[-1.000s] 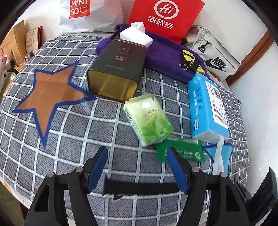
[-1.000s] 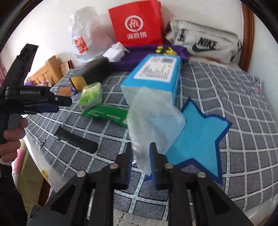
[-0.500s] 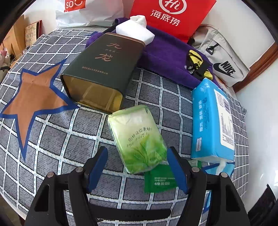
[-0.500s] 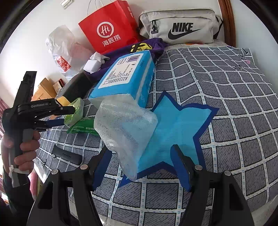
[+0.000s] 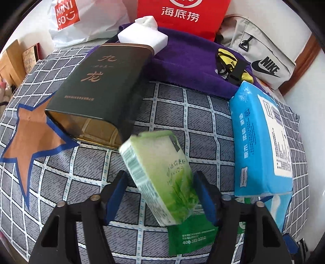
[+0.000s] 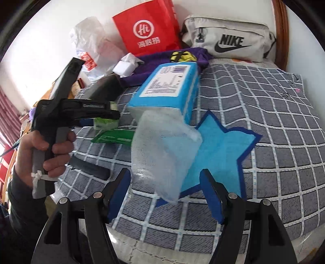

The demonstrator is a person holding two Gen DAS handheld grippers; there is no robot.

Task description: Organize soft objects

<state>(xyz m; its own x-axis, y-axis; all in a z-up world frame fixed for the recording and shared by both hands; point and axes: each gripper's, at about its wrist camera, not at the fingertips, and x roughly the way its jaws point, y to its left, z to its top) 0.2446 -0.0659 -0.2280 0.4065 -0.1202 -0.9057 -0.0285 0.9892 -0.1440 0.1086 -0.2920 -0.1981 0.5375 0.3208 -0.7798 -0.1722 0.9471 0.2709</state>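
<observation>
A green tissue pack (image 5: 162, 174) stands tipped on one edge between the fingers of my left gripper (image 5: 160, 178). The jaws are closing; the right pad touches the pack and the left pad is still a little apart. Under it lies a flat green sachet (image 5: 191, 233). A big blue tissue pack (image 5: 262, 146) lies to the right. In the right wrist view a translucent white sheet (image 6: 162, 154) hangs from that blue pack (image 6: 168, 89), over a blue star (image 6: 219, 156). My right gripper (image 6: 165, 174) stands open around the sheet's lower end without touching it.
A dark tin (image 5: 99, 91) lies open-ended beside a brown star (image 5: 30, 136). Behind are a purple cloth (image 5: 182, 61), a white tissue block (image 5: 142, 36), a red bag (image 5: 182, 16) and a Nike pouch (image 5: 264, 61). A black strap (image 6: 89, 167) lies near the bed's front edge.
My left gripper moved forward over the green pack and narrowed; the pack tipped up on its edge. My right gripper let go of the translucent sheet and opened wide.
</observation>
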